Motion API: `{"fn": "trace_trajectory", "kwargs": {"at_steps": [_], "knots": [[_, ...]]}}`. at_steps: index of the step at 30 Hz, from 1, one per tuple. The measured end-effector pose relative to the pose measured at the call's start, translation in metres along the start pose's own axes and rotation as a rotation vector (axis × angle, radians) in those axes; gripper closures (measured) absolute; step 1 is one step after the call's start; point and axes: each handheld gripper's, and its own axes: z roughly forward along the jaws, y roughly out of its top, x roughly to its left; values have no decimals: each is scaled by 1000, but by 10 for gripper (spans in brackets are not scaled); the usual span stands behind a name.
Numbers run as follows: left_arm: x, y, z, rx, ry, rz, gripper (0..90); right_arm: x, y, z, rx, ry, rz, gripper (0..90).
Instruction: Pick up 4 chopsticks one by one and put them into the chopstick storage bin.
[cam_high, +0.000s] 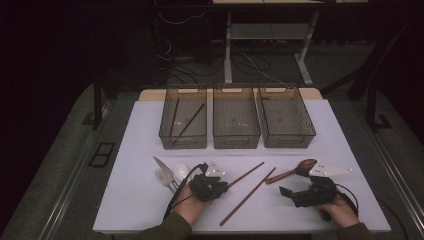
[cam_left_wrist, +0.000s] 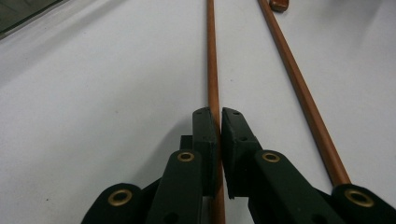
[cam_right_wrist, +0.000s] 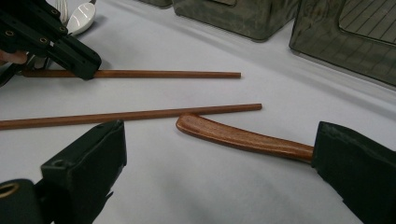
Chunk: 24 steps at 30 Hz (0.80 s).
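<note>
Two brown chopsticks lie on the white table (cam_high: 140, 200). My left gripper (cam_high: 225, 186) (cam_left_wrist: 219, 122) is shut on the nearer end of one chopstick (cam_high: 248, 173) (cam_left_wrist: 213, 84), which still rests flat. The second chopstick (cam_high: 247, 196) (cam_left_wrist: 303, 93) lies beside it, apart. From the right gripper view, the left gripper (cam_right_wrist: 86, 63) pinches that chopstick (cam_right_wrist: 163, 73). My right gripper (cam_high: 289, 189) (cam_right_wrist: 217, 149) is open, jaws wide apart, with the handle of a wooden spoon (cam_high: 299, 168) (cam_right_wrist: 243, 137) lying between them, untouched.
Three dark see-through bins stand in a row at the back: the left bin (cam_high: 183, 141) holds two chopsticks, the middle bin (cam_high: 236, 141) and right bin (cam_high: 290, 141) look bare. A knife (cam_high: 161, 165), fork (cam_high: 164, 177) and white spoon (cam_high: 181, 171) lie left of my left hand.
</note>
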Motion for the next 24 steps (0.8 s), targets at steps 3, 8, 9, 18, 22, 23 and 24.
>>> {"fn": "trace_trajectory", "kwargs": {"at_steps": [3, 8, 9, 18, 22, 23, 24], "knots": [[1, 0, 0, -7, -5, -5, 840, 0, 0, 0, 1, -1, -2, 29], [1, 2, -3, -18, -23, 4, 840, 0, 0, 0, 1, 0, -1, 29], [1, 2, -4, -20, -26, 7, 840, 0, 0, 0, 0, -1, -3, 29], [3, 7, -15, -48, -76, 45, 840, 1, 0, 2, 6, -5, -14, 29], [5, 8, -22, -73, -90, 47, 840, 1, 0, 2, 5, -8, -15, 29], [6, 8, -24, -72, -89, 53, 840, 1, 0, 2, 5, -8, -17, 29], [7, 9, -25, -71, -87, 61, 840, 1, 0, 2, 3, -8, -20, 29]]}}
